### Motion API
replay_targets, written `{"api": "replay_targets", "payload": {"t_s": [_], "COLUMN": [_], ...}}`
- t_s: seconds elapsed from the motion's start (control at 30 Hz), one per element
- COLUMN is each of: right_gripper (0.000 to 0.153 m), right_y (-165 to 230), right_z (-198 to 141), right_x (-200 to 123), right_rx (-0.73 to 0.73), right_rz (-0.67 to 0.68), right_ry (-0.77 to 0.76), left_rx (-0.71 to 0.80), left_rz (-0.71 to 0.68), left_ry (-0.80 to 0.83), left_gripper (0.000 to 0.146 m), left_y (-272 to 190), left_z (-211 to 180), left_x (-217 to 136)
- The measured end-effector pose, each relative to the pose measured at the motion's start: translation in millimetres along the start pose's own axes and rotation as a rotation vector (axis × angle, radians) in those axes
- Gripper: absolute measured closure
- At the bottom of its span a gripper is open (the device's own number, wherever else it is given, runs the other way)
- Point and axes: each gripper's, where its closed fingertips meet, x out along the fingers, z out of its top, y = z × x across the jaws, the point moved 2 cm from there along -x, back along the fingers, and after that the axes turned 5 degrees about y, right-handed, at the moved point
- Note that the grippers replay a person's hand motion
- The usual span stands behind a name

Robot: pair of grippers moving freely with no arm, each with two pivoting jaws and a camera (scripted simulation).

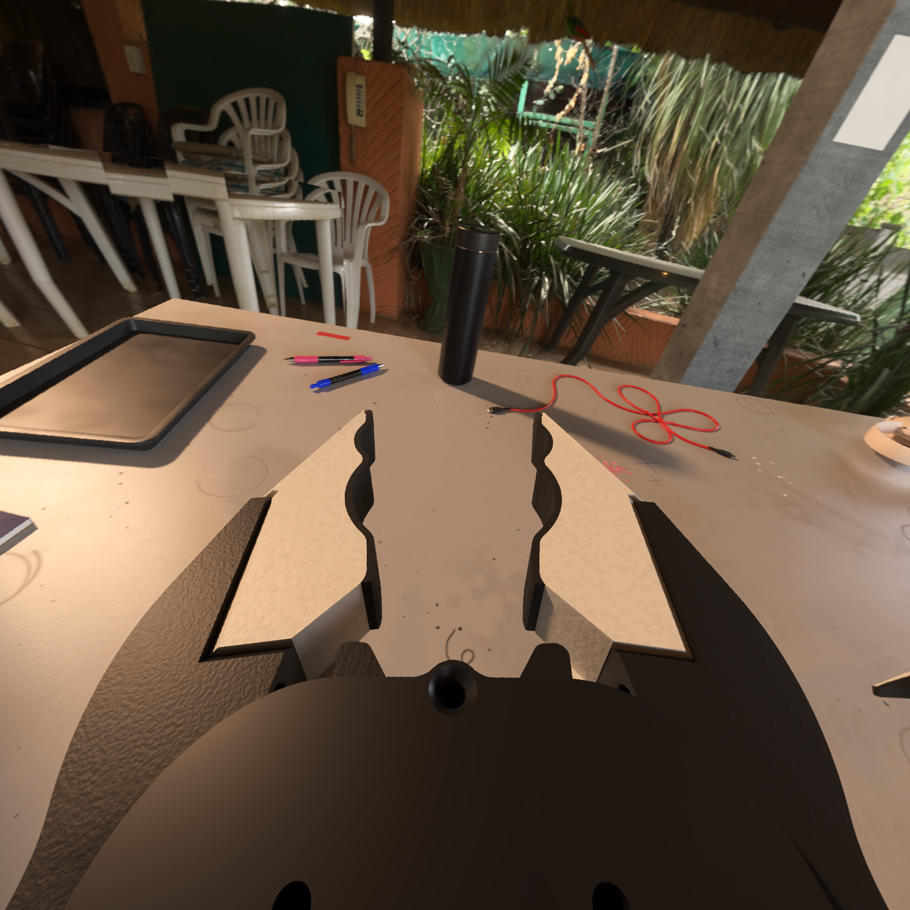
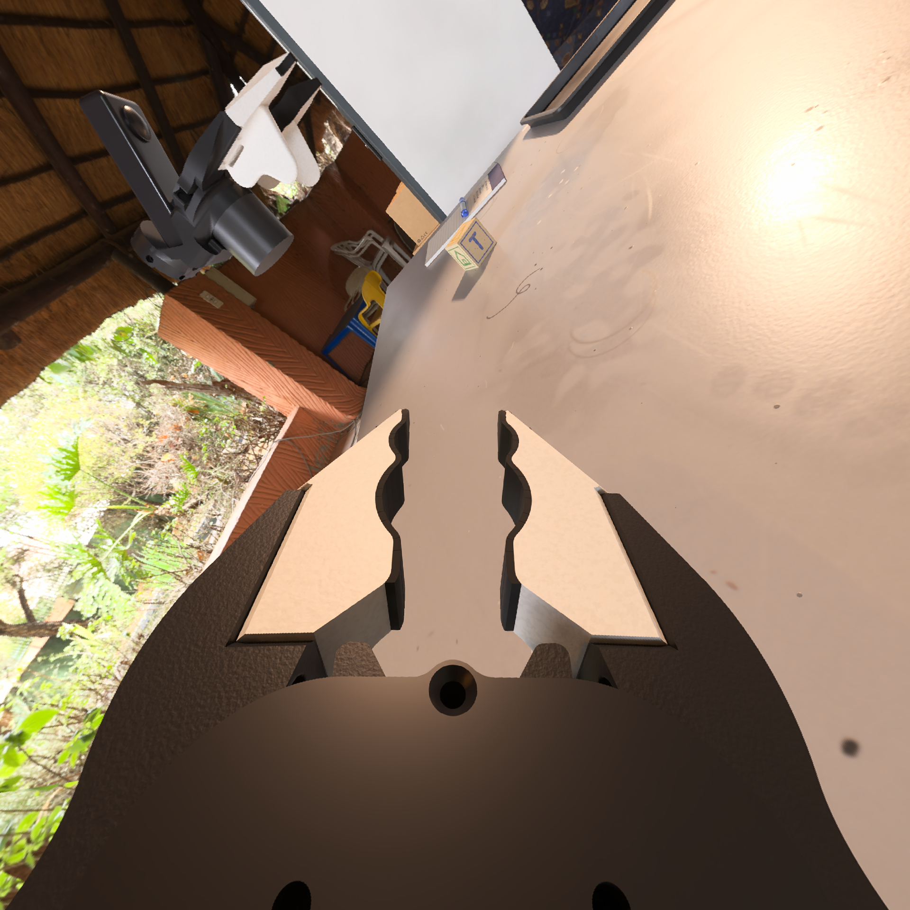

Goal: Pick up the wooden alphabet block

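Both grippers are wide open, holding nothing: left gripper [image 1: 452, 423], right gripper [image 2: 453, 423]. The block [image 2: 471, 244] sits well ahead of the right one, beside a notepad [image 2: 443, 236].

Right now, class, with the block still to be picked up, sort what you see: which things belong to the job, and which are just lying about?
Belongs to the job:
- wooden alphabet block
- right gripper, fingers apart, pointed toward the block
- left gripper, fingers apart, nothing between them

Lying about:
- black tray
- pink pen
- blue pen
- black flask
- red cable
- notepad
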Motion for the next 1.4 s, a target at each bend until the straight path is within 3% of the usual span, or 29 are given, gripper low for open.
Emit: {"api": "replay_targets", "payload": {"t_s": [0.1, 0.2, 0.33, 0.53, 0.67, 1.07, 1.4], "right_gripper": [0.117, 0.117, 0.117, 0.117, 0.117, 0.117, 0.117], "right_y": [0, 1, 2, 2, 1, -6, -6], "right_z": [0, 0, -2, -5, -6, -4, -5], "right_x": [-1, 0, 2, 6, 5, -21, -27], "right_rx": [0.001, 0.001, -0.001, -0.013, -0.022, 0.026, 0.034], "right_rz": [0.000, 0.001, 0.005, 0.001, -0.010, -0.059, -0.068], "right_ry": [-0.001, -0.001, 0.009, 0.031, 0.032, -0.052, -0.068], "left_rx": [-0.015, -0.017, -0.018, -0.130, -0.063, 0.235, 0.175], "left_rz": [0.063, 0.229, 0.401, 0.352, 0.406, 0.723, 0.679], "left_ry": [0.011, 0.070, 0.227, 0.464, 0.600, 0.948, 0.978], "left_gripper": [0.080, 0.080, 0.078, 0.077, 0.076, 0.076, 0.080], "left_y": [20, 61, 112, 135, 137, 175, 180], "left_z": [2, -5, -39, -111, -139, -177, -193], "left_x": [-9, -23, -38, -18, -3, 11, 18]}}
